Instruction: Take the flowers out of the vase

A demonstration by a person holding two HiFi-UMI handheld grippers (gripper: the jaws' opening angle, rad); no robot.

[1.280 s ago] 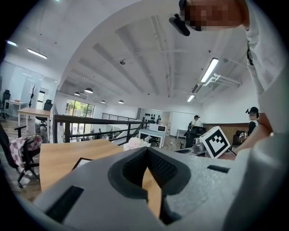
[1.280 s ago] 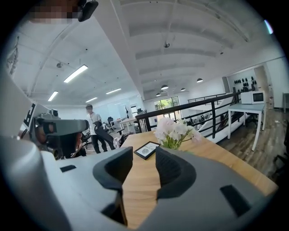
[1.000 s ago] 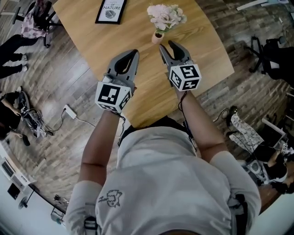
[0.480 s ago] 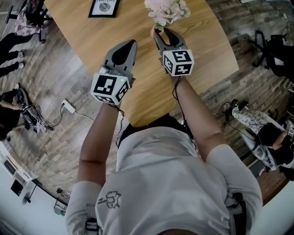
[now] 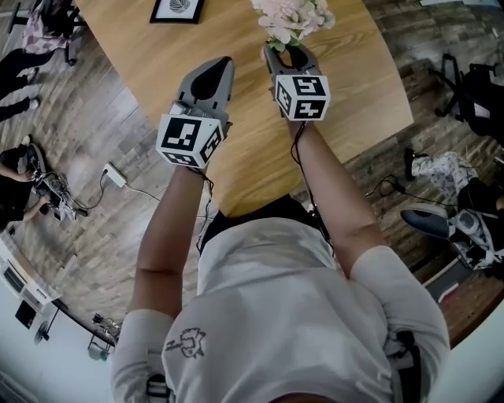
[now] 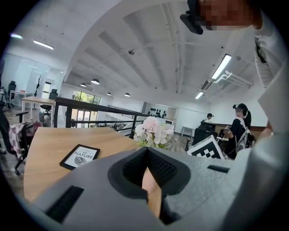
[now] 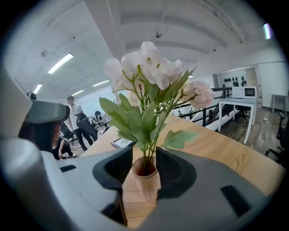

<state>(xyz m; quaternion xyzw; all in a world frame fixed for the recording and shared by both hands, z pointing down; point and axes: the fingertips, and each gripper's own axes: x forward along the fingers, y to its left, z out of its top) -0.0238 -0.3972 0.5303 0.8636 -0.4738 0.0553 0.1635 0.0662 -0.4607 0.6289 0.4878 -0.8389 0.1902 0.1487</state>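
Right gripper [image 5: 288, 49] is out at the end of a pretty straight forearm, pointing away from the body. Its jaws are apart with the vase [image 7: 145, 182] sitting right between them, pads close on both sides of the rim. Can't tell if they're actually squeezing. Left gripper [image 5: 223, 64] is just beside it and a bit further back, over bare wood. Its jaws are closed tip to tip with nothing in them, and the elbow is bent a little more on that side.

All of this is over a light wooden table [image 5: 354, 86], with a black frame [image 5: 175, 8] lying flat near the far edge, well left of the vase. Grey plank floor [image 5: 87, 118] around it. It's an open office with white ceiling strip lights, and a few people are standing off in the background.

The vase stands upright on the table. The flowers [image 7: 151, 72] are in it, stems running straight up, leaves spreading sideways, pale pink blooms on top.
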